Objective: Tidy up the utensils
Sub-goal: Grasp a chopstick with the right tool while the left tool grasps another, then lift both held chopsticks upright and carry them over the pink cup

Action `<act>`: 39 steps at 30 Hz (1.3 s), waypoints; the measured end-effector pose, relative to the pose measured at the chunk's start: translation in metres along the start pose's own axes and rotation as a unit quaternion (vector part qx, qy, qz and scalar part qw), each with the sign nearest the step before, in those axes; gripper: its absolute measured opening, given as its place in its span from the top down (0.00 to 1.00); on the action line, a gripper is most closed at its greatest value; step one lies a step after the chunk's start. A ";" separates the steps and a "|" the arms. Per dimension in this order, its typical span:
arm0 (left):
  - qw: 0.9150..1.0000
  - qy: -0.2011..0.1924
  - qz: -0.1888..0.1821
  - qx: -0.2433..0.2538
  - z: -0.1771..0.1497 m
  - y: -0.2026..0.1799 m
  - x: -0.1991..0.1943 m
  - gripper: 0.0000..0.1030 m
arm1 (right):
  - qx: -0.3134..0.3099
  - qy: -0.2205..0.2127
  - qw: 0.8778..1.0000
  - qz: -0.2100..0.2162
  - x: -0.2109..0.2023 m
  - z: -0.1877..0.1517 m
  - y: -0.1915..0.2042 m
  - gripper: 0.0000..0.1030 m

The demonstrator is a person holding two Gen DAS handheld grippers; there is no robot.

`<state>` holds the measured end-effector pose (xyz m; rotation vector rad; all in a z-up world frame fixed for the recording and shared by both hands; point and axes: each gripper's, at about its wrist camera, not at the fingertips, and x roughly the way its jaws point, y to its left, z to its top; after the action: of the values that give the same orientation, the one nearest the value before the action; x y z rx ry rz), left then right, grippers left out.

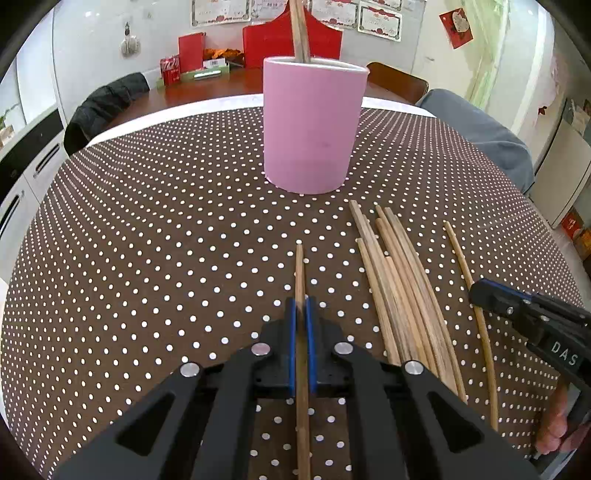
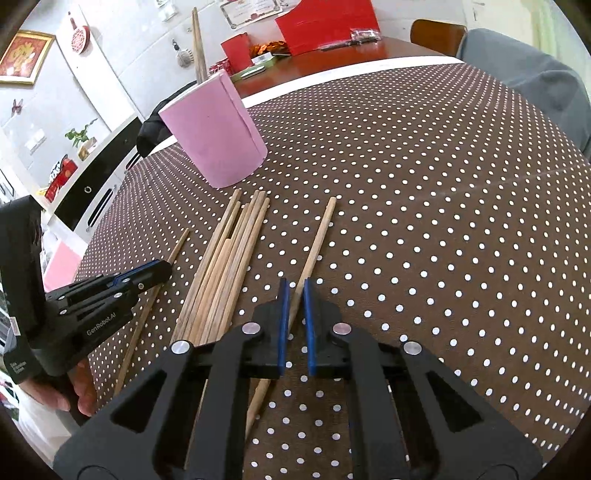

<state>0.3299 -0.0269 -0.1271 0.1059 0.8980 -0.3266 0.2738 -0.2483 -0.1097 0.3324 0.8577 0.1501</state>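
Squeezing one chopstick [image 1: 300, 280] between its blue pads, the left gripper [image 1: 303, 314] sits low over the table. Its two fingers are pressed together on the stick, which pokes out in front toward the pink cup [image 1: 312, 125]. From the right wrist view, this same gripper [image 2: 155, 271] is on the left side, with its stick [image 2: 177, 247] sticking out past the tip.

The right gripper [image 2: 294, 299] has its fingers a little apart. A lone chopstick [image 2: 319, 236] lies on the table and runs into the gap between the blue pads. I cannot tell if the pads touch it. In the left wrist view, this gripper [image 1: 480, 291] is at the right edge, right by that lone stick [image 1: 460, 254].

Between the two single sticks lies a pile of chopsticks [image 1: 399, 280], all side by side on the brown cloth with white dots [image 1: 166, 240]. The pile [image 2: 225, 266] points toward the pink cup [image 2: 218, 136].

The cup stands upright on the cloth, just past the far ends of the pile. Two chopsticks [image 1: 299, 33] already stand inside it and stick up over the rim.

Behind the table are red boxes [image 1: 291, 40] and a grey cloth [image 2: 532, 70] over a chair.
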 end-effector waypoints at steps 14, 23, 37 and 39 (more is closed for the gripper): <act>0.998 -0.050 -0.023 -0.039 0.001 0.004 -0.034 0.94 | -0.025 -0.042 0.999 -0.012 -0.027 0.022 0.017 0.94; 0.989 -0.135 -0.042 -0.044 0.024 -0.007 -0.069 0.94 | -0.045 -0.106 0.993 -0.015 -0.055 0.050 0.036 0.94; 0.990 -0.126 -0.045 -0.049 0.024 -0.003 -0.071 0.94 | -0.029 -0.040 0.995 -0.083 -0.008 0.059 0.011 0.16; 0.991 -0.119 -0.042 -0.047 0.024 -0.002 -0.068 0.94 | -0.039 -0.021 0.994 -0.100 0.006 0.056 0.011 0.16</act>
<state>0.3077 -0.0183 -0.0592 -0.0576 0.6799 -0.3666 0.3202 -0.2493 -0.0758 0.1749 0.8352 -0.0098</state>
